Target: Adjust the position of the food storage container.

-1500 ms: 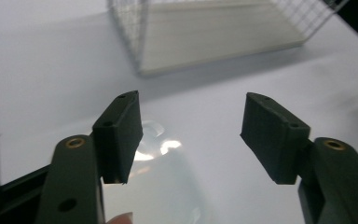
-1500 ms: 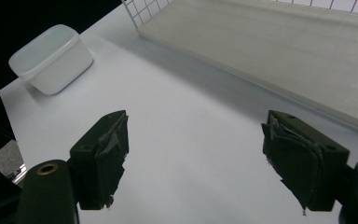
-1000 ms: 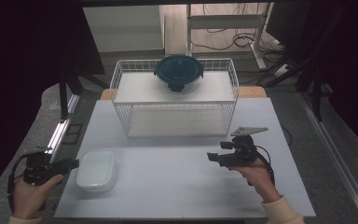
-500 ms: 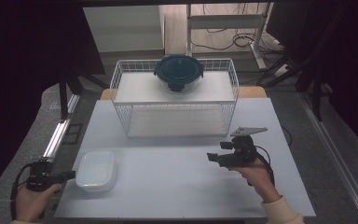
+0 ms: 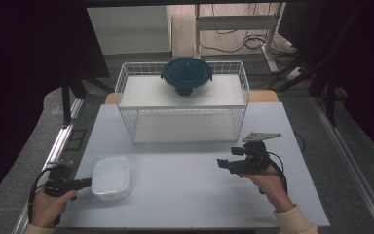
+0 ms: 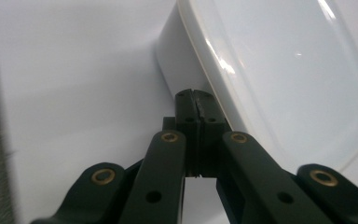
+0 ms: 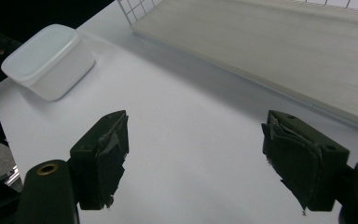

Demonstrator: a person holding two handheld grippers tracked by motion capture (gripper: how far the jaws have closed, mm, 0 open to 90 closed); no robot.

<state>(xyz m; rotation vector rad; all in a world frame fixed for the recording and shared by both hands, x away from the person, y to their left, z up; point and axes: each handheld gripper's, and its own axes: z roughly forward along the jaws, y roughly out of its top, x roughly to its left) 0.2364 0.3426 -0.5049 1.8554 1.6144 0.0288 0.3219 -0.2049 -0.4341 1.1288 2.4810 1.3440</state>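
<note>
High view: a white table (image 5: 185,190) stands on grey floor in a dark room; a wire basket (image 5: 126,83) at upper centre carries a dark-lidded bowl (image 5: 187,73). Left gripper view: left gripper (image 6: 196,100), jaws pressed together, touches the white lidded container (image 6: 279,70). Right gripper view: right gripper (image 7: 196,154) spread wide over bare table.

No text, label, brand, number or sign can be read anywhere: the white container (image 5: 111,176), the dark lidded bowl (image 5: 186,75), the wire basket (image 5: 126,78) and the table (image 5: 190,195) all look plain and unmarked.
</note>
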